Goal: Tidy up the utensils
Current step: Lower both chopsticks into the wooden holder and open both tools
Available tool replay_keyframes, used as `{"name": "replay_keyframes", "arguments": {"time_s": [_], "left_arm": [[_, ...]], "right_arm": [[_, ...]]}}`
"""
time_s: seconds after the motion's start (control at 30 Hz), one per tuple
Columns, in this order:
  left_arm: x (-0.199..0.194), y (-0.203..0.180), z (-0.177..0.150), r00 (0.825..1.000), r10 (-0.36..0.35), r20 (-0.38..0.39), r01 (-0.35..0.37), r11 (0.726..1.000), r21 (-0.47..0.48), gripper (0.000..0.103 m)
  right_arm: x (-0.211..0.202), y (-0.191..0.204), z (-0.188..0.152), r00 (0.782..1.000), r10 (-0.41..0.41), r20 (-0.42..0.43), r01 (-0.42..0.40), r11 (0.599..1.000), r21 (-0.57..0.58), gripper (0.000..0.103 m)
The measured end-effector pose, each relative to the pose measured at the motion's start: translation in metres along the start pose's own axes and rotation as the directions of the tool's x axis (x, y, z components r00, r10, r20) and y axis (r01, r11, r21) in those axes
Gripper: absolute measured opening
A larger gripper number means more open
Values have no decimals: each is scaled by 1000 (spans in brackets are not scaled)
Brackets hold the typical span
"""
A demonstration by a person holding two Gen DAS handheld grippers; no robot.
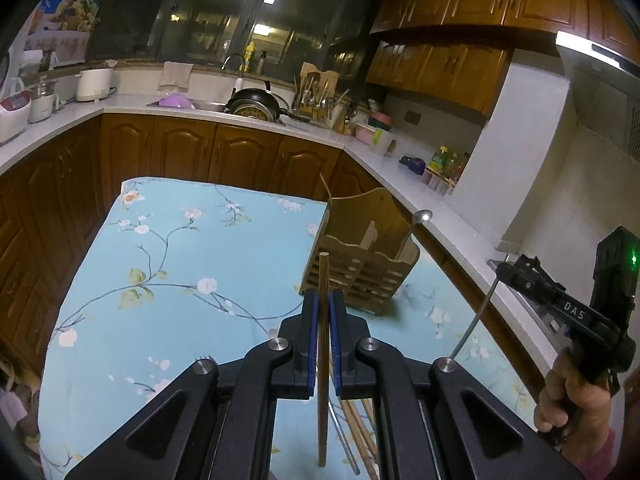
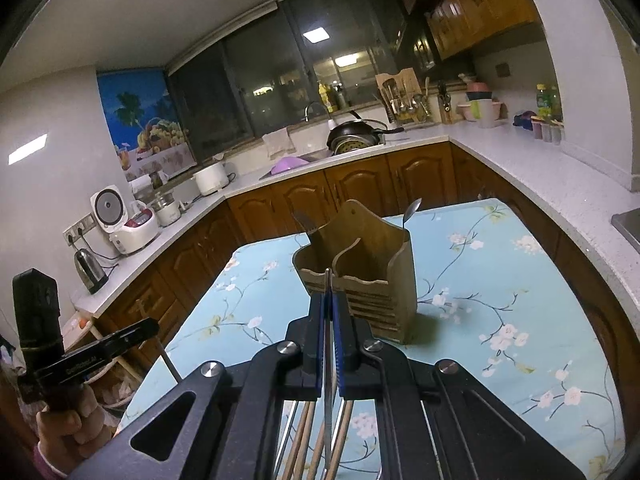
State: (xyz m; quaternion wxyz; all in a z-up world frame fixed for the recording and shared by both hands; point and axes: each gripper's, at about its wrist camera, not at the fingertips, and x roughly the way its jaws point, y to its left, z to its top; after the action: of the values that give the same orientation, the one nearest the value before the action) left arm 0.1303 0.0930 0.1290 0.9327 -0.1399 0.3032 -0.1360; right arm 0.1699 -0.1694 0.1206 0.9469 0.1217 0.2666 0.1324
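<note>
One wooden holder [image 1: 362,264], two grippers, one spoon [image 1: 420,218] inside, loose chopsticks uncountable

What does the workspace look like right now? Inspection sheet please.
Surface: floral tablecloth, mostly bare.
Job's things: wooden utensil holder upright, spoon standing in it; loose utensils lie on the cloth near the cameras.
Clutter: nothing seen on the cloth.
Grippers: left hand-held gripper shut on a wooden chopstick; right hand-held gripper shut on a thin metal utensil.
Cables: nothing seen on the cloth.
Surroundings: kitchen counter, sink pans.
</note>
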Motion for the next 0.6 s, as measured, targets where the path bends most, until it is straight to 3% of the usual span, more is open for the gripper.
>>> {"name": "replay_keyframes", "arguments": {"time_s": [0.33, 0.6], "left_arm": [[7, 1, 12, 1000, -13, 24, 13, 1000, 3, 3], [14, -12, 49, 992, -38, 118, 30, 997, 65, 3]], "right_arm": [[0, -5, 4, 1000, -10, 27, 10, 1000, 17, 4], [0, -9, 37, 992, -36, 119, 34, 999, 24, 4]]}}
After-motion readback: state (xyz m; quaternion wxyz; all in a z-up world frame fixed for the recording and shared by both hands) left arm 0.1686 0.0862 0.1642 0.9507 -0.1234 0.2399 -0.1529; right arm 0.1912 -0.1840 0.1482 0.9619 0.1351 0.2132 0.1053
